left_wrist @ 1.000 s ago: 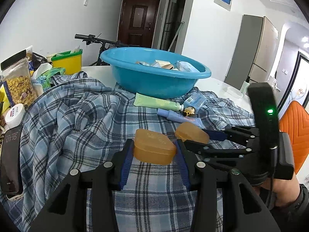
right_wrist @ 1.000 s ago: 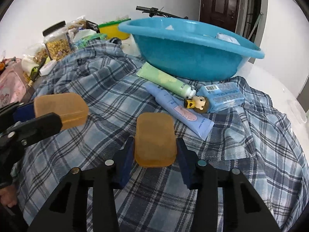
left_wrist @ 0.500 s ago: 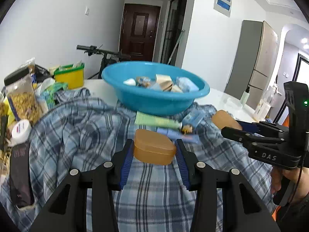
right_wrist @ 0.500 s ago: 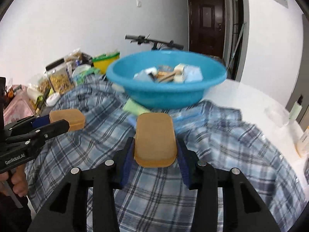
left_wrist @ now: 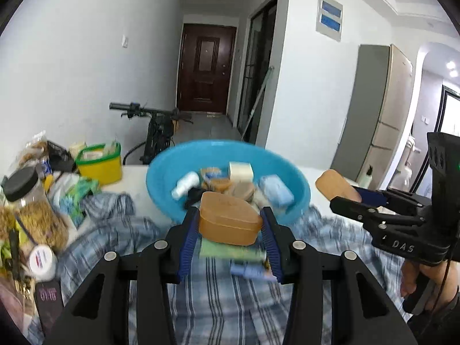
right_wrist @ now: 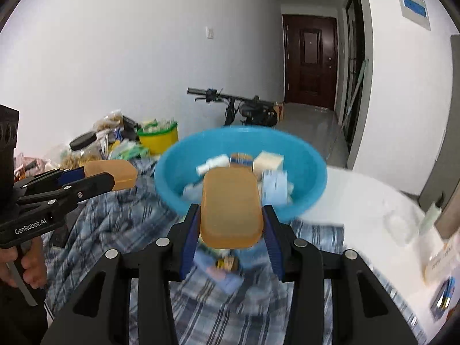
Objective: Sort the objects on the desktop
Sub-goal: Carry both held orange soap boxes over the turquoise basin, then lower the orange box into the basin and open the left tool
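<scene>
Two tan boxes are clamped, one in the left tongs, one in the right tongs; the blue basin lies just beyond both, equally near.

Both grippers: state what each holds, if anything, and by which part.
Left gripper clamps an orange box by its two sides. Right gripper clamps another orange piece by its long sides.

Amber soap-box lid, lying flat, clamped in mid-air before blue basin; matching amber box half, lengthwise, likewise clamped aloft; basin holds sorted toiletries.
</scene>
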